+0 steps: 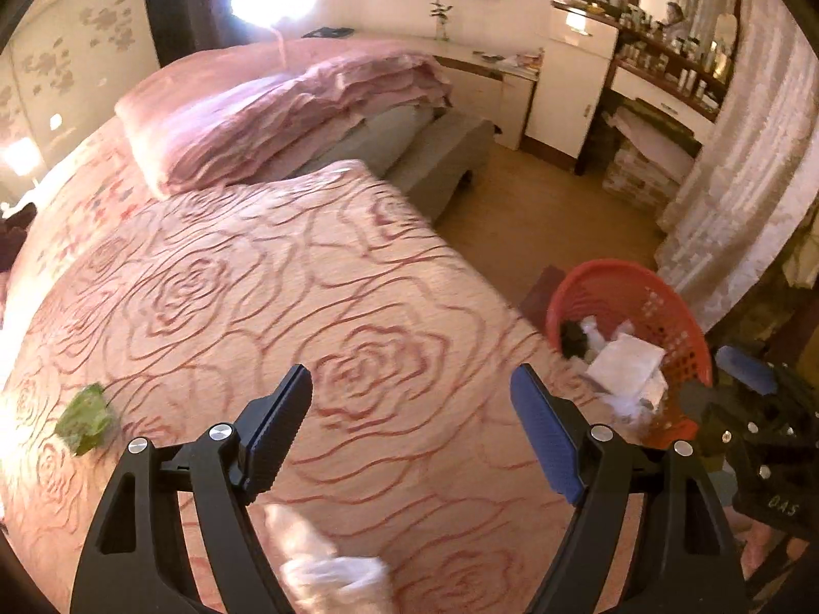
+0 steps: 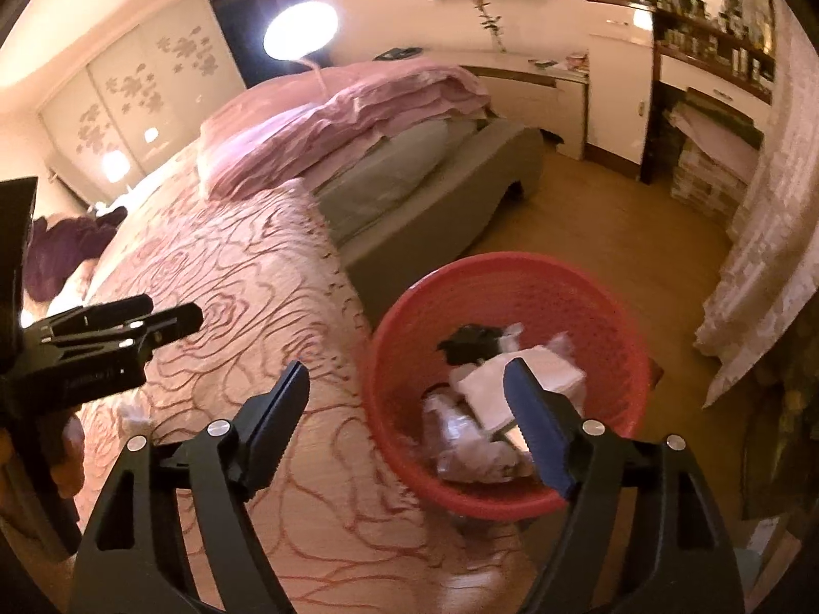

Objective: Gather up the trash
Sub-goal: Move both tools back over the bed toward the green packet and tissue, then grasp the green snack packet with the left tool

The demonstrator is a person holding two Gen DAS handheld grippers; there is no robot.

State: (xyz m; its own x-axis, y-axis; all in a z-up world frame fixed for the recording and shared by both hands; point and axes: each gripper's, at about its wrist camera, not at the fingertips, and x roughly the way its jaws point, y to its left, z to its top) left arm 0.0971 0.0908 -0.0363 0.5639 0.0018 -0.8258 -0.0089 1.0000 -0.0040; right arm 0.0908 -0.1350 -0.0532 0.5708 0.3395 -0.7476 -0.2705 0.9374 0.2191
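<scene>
The crumpled green wrapper (image 1: 84, 418) lay on the rose-patterned bedspread (image 1: 256, 281), left of the empty, wide-open left hand-held gripper (image 1: 409, 409), nearer it than the equally open right hand-held gripper (image 2: 407, 404) above the red plastic basket (image 2: 409, 307).

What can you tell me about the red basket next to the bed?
The red basket is round and looks like plastic, its wall full of small holes. It stands upright on the floor against the bed's edge. Inside lie white paper, crumpled clear wrappers and something black. The open right gripper hovers over its rim without touching.
</scene>
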